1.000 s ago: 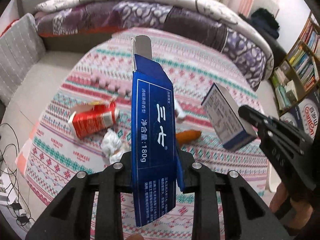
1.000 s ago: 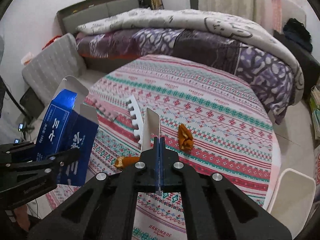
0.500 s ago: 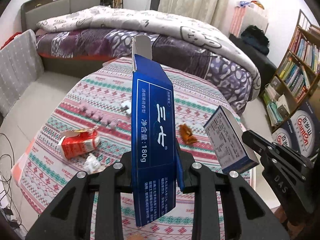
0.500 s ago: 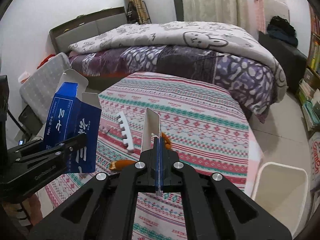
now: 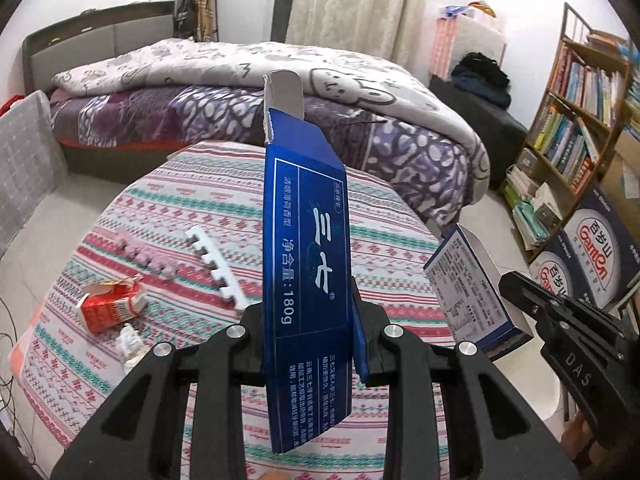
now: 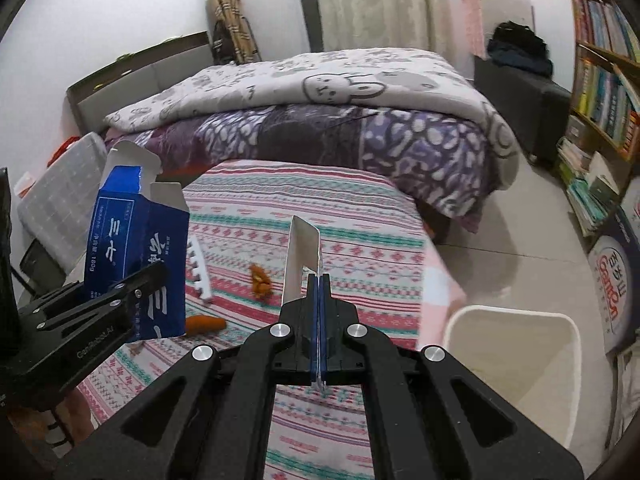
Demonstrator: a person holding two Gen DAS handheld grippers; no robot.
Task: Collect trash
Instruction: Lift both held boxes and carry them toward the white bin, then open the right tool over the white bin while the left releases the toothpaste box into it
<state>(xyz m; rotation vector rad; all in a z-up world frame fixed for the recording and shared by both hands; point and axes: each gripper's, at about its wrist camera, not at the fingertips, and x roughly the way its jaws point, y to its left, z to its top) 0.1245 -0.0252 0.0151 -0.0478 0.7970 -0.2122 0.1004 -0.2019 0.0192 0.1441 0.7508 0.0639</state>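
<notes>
left tool (image 5: pixel 308 344) clamps blue carton (image 5: pixel 306 264) | right tool (image 6: pixel 319 344) pinches flat box (image 5: pixel 468 292)

A bed (image 6: pixel 304 120) is standing against the white far wall, carrying a purple patterned quilt (image 5: pixel 224 116) under a pale rabbit-print blanket (image 6: pixel 332 80). Cream curtains (image 5: pixel 356 4) are hanging behind the bed. A bookshelf (image 5: pixel 580 120) is standing right of the bed on the pale tiled floor (image 6: pixel 516 264).
</notes>
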